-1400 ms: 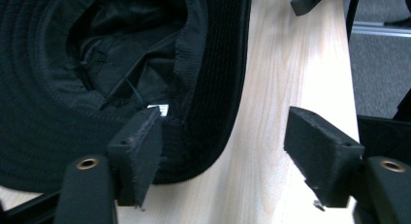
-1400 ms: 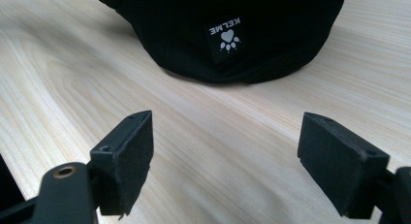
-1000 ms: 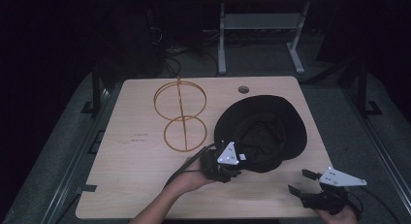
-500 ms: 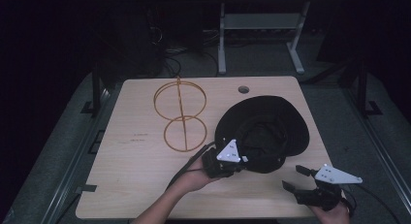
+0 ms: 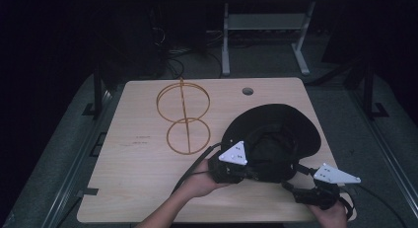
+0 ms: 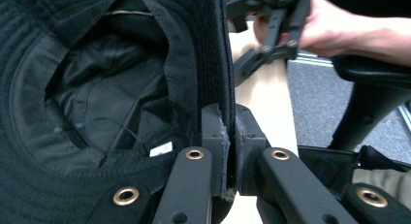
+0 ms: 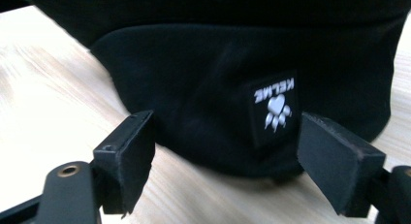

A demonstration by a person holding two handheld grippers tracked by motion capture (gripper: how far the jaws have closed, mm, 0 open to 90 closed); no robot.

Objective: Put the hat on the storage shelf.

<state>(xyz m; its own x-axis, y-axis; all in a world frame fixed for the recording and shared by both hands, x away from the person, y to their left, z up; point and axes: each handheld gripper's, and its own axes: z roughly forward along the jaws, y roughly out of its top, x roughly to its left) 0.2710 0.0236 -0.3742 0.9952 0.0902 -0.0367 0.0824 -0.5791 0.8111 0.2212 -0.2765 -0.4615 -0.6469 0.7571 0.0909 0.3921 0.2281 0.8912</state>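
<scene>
A black bucket hat (image 5: 283,124) lies upside down on the right half of the wooden table (image 5: 138,183). My left gripper (image 5: 248,172) is shut on the hat's near brim (image 6: 213,64), and the fabric is pinched flat between its pads (image 6: 215,132). The hat's inner lining (image 6: 97,88) and a small white tag show beside the jaws. My right gripper (image 5: 292,182) is open at the hat's near right edge. Its two pads (image 7: 127,151) stand on either side of the crown (image 7: 194,78), apart from the cloth, next to a logo patch (image 7: 274,106).
An orange wire stand (image 5: 183,120) made of two rings on a rod lies at the table's back middle. A round cable hole (image 5: 247,91) sits near the far edge. The left half of the table is bare wood. My right gripper (image 6: 271,35) appears beyond the brim.
The left gripper has closed on the brim and lifted it a little. The right gripper has slid left, closer to the hat.
</scene>
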